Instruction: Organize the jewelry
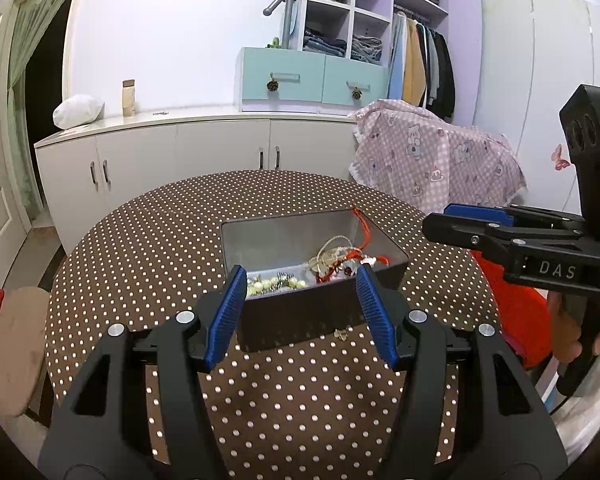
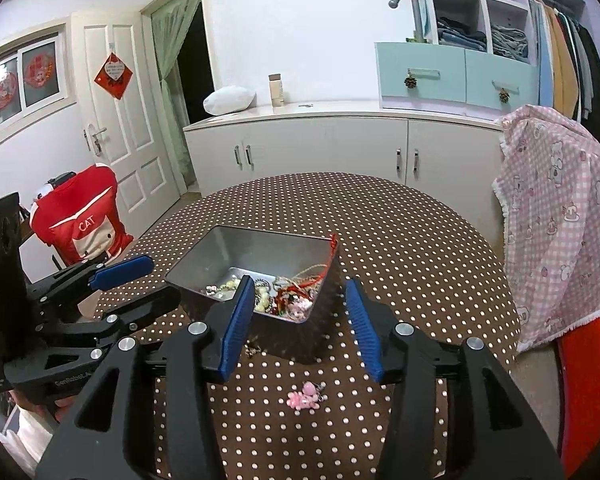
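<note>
Both tools are empty: the left hand-held gripper (image 1: 302, 312) and the right hand-held gripper (image 2: 300, 322) hover with jaws spread wide. Most jewelry (image 2: 284, 294) already lies in the tin box (image 2: 216, 248). A pink charm (image 2: 305, 396) and a small gold piece (image 1: 341, 335) remain on the worktop (image 2: 400, 240) beside it.
</note>
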### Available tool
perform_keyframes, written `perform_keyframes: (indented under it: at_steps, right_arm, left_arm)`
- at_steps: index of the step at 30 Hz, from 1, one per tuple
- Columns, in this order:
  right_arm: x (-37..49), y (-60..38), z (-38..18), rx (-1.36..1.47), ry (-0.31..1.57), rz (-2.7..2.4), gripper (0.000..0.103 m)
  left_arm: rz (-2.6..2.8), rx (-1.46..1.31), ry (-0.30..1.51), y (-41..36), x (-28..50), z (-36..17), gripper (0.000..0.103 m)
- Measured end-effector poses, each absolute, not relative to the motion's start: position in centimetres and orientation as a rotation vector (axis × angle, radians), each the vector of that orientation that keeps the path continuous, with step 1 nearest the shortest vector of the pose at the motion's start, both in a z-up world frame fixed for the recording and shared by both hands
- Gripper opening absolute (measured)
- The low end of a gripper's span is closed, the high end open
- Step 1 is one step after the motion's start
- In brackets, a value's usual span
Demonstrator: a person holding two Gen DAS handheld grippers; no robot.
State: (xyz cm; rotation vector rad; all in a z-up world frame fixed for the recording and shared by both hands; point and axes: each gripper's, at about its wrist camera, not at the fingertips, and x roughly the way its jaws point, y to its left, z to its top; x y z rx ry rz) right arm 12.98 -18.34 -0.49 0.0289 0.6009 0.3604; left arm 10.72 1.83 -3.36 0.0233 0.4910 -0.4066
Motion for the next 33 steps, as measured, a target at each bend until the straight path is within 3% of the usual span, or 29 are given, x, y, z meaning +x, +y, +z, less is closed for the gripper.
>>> perform_keyframes:
  at_steps: [26,29,33]
  right_arm:
    - [11.9,-17.6,-8.3,-0.045,0.801,0.359,0.045]
    - [11.6,-17.3,-8.4,-0.082,0.789,0.367,0.036]
    - [11.8,-17.3,-8.6,-0.106,0.779,0.371,0.026]
  left_arm:
    - [-0.451,0.069,0.704,-1.9,11.7,-7.8,0.057]
    - [-0.475,0.053,0.733,-2.2,12.1,-7.9,0.057]
    - [-0.461,0.068,0.788,-3.0,13.1,-8.4,0.04]
